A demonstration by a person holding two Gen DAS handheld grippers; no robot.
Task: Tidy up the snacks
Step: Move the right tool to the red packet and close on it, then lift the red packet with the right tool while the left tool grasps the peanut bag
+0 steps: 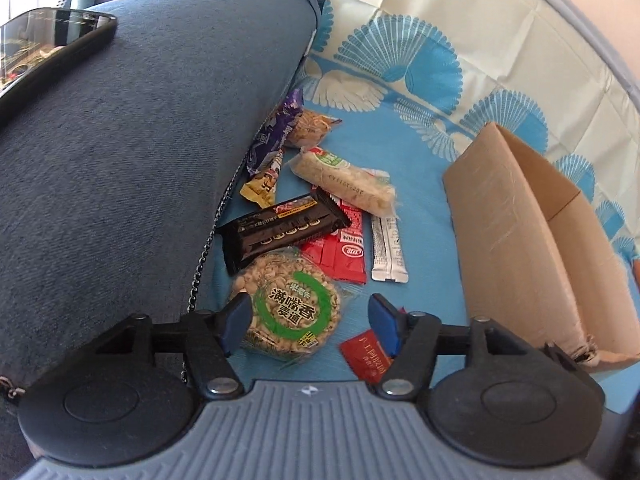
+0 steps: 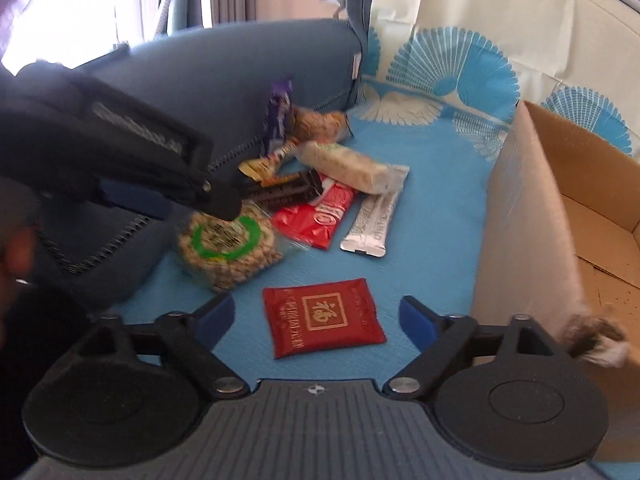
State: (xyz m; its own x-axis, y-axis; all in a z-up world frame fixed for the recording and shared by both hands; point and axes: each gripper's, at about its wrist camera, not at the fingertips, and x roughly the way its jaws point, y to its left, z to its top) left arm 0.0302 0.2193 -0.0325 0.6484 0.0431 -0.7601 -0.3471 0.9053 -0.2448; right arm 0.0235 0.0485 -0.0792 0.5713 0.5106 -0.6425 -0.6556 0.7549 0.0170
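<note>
The snacks are lying in a loose pile on the blue patterned cloth point(image 2: 432, 184), close to the edge where the blue denim cushion point(image 1: 132, 152) is resting. The left gripper point(image 1: 308, 322) is hovering with its jaws standing wide apart over the round peanut cake packet point(image 1: 290, 306) with the green ring; the left blue pad is lying over the packet's rim, but the pads are not pressing it and nothing is being held. The right gripper point(image 2: 316, 316) is also standing wide open and empty, with the flat red packet point(image 2: 322, 322) lying on the cloth between its fingers. Behind these, a black bar point(image 1: 280, 228) is lying partly on the red sachets point(image 1: 344, 252), with silver stick sachets point(image 1: 388, 250) just beside them and a pale rice bar point(image 1: 344, 180) further back. The cardboard box point(image 2: 560, 216) is standing open at the right side of the cloth. A phone point(image 1: 48, 44) is resting on the cushion.
</note>
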